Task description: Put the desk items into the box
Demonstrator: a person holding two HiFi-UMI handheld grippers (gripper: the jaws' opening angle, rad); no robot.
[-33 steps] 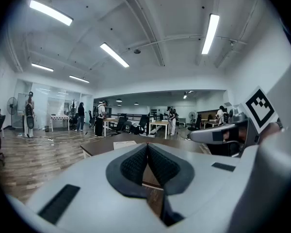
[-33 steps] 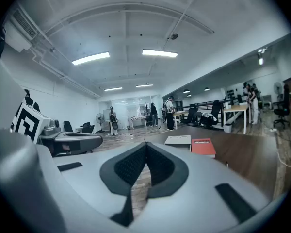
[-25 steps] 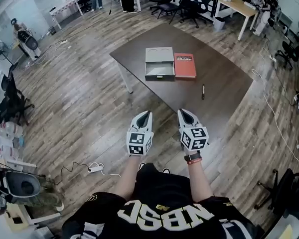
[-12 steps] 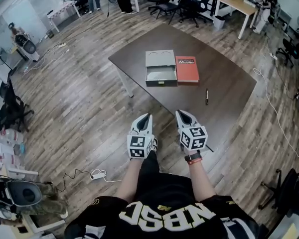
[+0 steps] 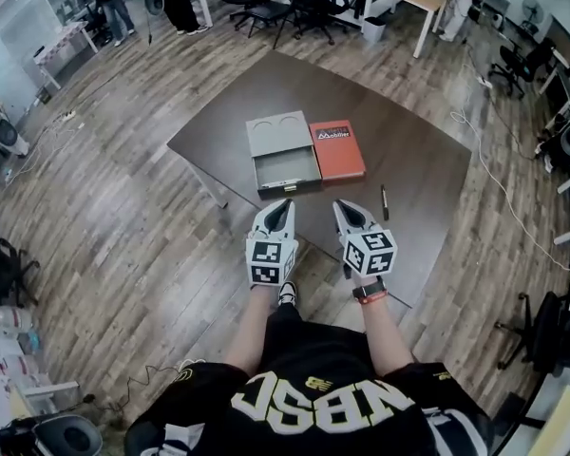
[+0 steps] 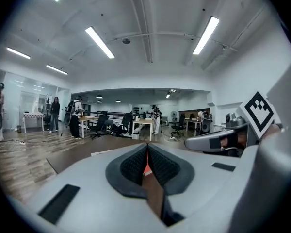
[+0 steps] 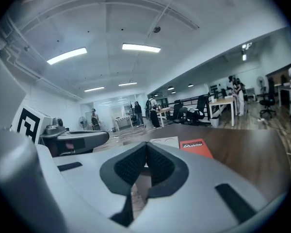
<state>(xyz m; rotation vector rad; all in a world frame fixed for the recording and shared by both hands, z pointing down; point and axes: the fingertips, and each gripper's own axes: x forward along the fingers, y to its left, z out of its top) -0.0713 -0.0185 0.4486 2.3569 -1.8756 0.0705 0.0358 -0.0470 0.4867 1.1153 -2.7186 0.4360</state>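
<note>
Looking down from the head view, the left hand-held gripper [image 5: 282,205] and the right hand-held gripper [image 5: 346,209] were held side by side at the near edge of the dark brown wooden desk [image 5: 427,150]. Both pointed away from the person, and each had its jaws drawn together on nothing. Just ahead of the left hand-held gripper sat the open grey rectangular box [image 5: 287,167], its lid [image 5: 277,127] lying flat on the far side. The flat red book [image 5: 337,148] lay against the box's right side, ahead of the right hand-held gripper. The slim black pen [image 5: 385,201] lay on the desk just to the right of the right hand-held gripper's tips, apart from the book.

In the left gripper view, the left hand-held gripper [image 6: 146,149] had its dark ribbed pads meeting at the tips, with nothing caught in them. A sliver of the red book [image 6: 146,169] showed beyond them. The desk [image 6: 72,154] stretched ahead and to the left, and the right hand-held gripper [image 6: 216,142] sat close on the right.

In the right gripper view, the right hand-held gripper [image 7: 145,149] was likewise pressed closed and empty. The red book [image 7: 196,147] lay ahead, just right of its tips, with the box's pale lid [image 7: 164,141] beside it nearer the centre line. The desk [image 7: 247,147] ran off to the right, and the left hand-held gripper [image 7: 75,140] sat close on the left.
</note>
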